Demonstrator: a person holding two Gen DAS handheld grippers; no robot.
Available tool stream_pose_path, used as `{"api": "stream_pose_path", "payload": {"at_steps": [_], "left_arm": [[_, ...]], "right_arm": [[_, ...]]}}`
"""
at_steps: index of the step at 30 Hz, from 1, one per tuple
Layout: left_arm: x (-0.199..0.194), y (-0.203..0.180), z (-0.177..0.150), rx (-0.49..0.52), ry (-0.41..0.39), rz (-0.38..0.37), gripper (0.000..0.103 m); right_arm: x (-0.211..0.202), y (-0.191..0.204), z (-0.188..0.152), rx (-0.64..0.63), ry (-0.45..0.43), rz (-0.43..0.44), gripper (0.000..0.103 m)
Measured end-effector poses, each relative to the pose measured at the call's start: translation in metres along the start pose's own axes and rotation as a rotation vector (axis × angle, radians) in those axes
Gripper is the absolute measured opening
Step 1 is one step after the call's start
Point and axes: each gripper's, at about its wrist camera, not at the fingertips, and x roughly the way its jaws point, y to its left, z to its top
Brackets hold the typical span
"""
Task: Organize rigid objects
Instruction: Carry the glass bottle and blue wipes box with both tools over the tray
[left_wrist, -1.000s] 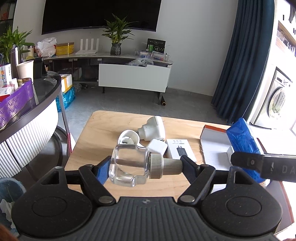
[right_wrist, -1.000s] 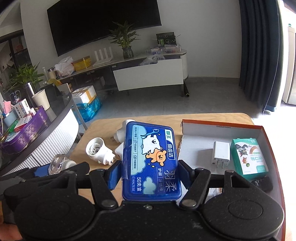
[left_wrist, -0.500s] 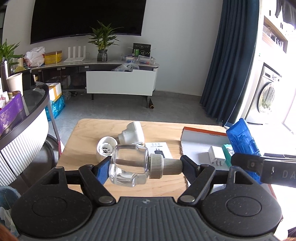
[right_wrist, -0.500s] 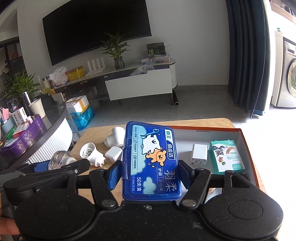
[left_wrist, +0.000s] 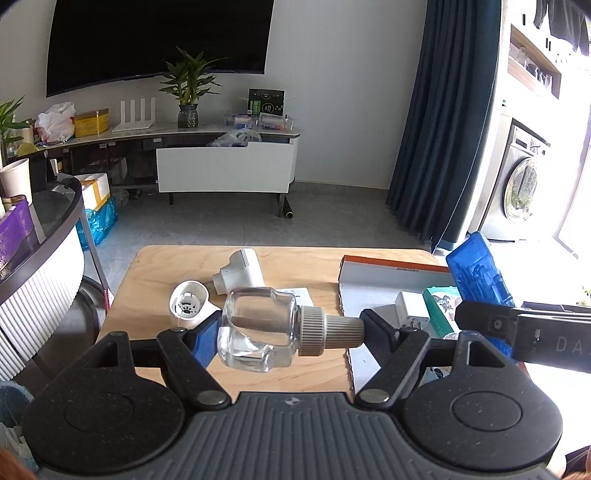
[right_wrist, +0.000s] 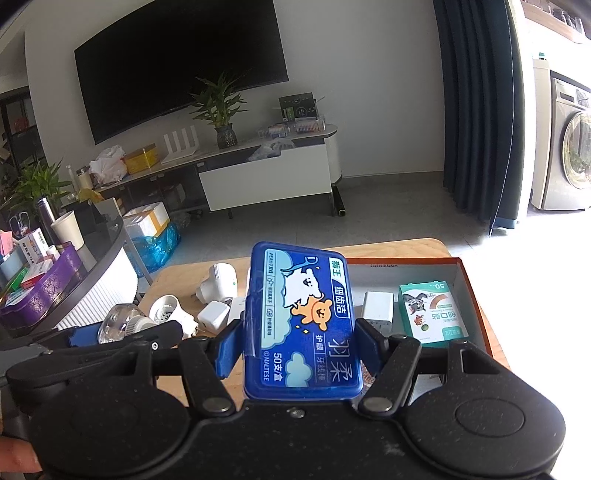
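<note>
My left gripper (left_wrist: 288, 332) is shut on a clear glass bottle with a beige ribbed cap (left_wrist: 258, 328), held sideways above the wooden table (left_wrist: 295, 258). My right gripper (right_wrist: 299, 347) is shut on a blue plastic floss box (right_wrist: 301, 317), held over the left wall of an open cardboard box (right_wrist: 476, 291). That box holds a white charger (right_wrist: 377, 306) and a green plaster box (right_wrist: 432, 314). In the left wrist view the floss box (left_wrist: 476, 269) and the right gripper's finger stand at the right, over the cardboard box (left_wrist: 373, 280).
On the table lie two white plug devices (left_wrist: 240, 273) (left_wrist: 188, 304), a white charger cube (right_wrist: 212, 314) and a white flat package (left_wrist: 303, 293). A curved counter (left_wrist: 40, 236) stands at the left. The TV stand (left_wrist: 221, 166) is far behind.
Both grippers have moved right with their loads. The cardboard box now sits nearer the middle of both views and more of its inside shows.
</note>
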Motion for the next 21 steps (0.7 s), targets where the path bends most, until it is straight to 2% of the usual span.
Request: {"api": "stream_pose_path", "payload": {"at_steps": [21], "left_arm": [[0.004, -0.037, 0.006, 0.062, -0.013, -0.075, 0.079]], "right_arm": [[-0.014, -0.034, 0.005, 0.062, -0.042, -0.053, 0.077]]}}
